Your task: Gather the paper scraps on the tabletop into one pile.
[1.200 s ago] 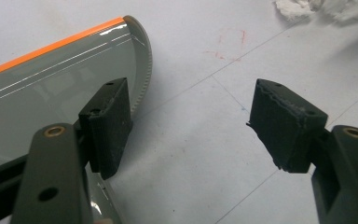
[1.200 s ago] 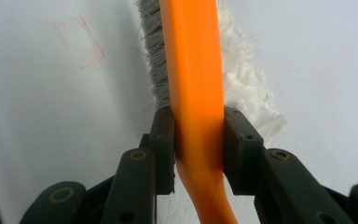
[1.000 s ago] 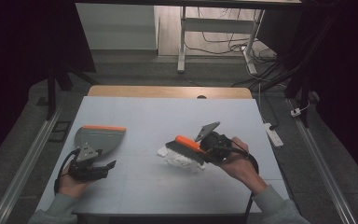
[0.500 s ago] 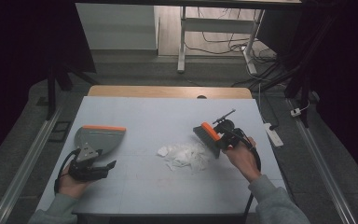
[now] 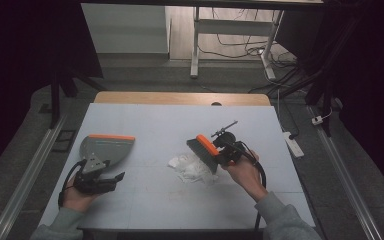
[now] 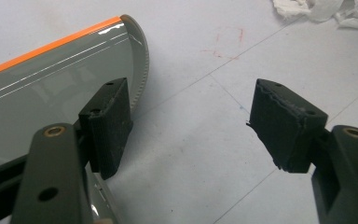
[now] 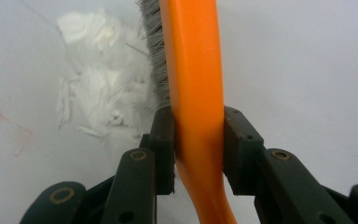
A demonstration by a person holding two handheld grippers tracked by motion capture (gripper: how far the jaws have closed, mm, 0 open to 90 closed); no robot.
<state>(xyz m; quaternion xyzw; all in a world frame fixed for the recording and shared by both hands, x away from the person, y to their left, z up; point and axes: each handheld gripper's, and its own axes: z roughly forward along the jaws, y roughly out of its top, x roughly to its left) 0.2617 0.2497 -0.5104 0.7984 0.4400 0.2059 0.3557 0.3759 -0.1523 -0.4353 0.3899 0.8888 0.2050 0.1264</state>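
Note:
A grey dustpan [image 5: 107, 148] with an orange front lip lies on the left of the white table [image 5: 155, 125]. My left gripper [image 5: 111, 177] sits at its near end, open, its left jaw beside the dustpan [image 6: 51, 84] and nothing between its pads [image 6: 191, 100]. A pile of white paper scraps [image 5: 190, 167] lies mid-table. My right gripper [image 5: 220, 152] is shut on the orange handle of a brush [image 5: 205, 150]. The brush [image 7: 193, 70] has grey bristles that touch the right edge of the scraps [image 7: 98, 84], with the jaws [image 7: 198, 126] clamped on either side of the handle.
A wooden strip [image 5: 180, 98] runs along the table's far edge. A white power strip [image 5: 292, 144] lies on the floor to the right. Metal rails [image 5: 30, 165] flank the table. Faint red marks [image 6: 228, 44] stain the tabletop near the scraps.
The right gripper swung the brush off the scraps to the right, then came back to the pile's right edge. The left gripper and dustpan stayed still.

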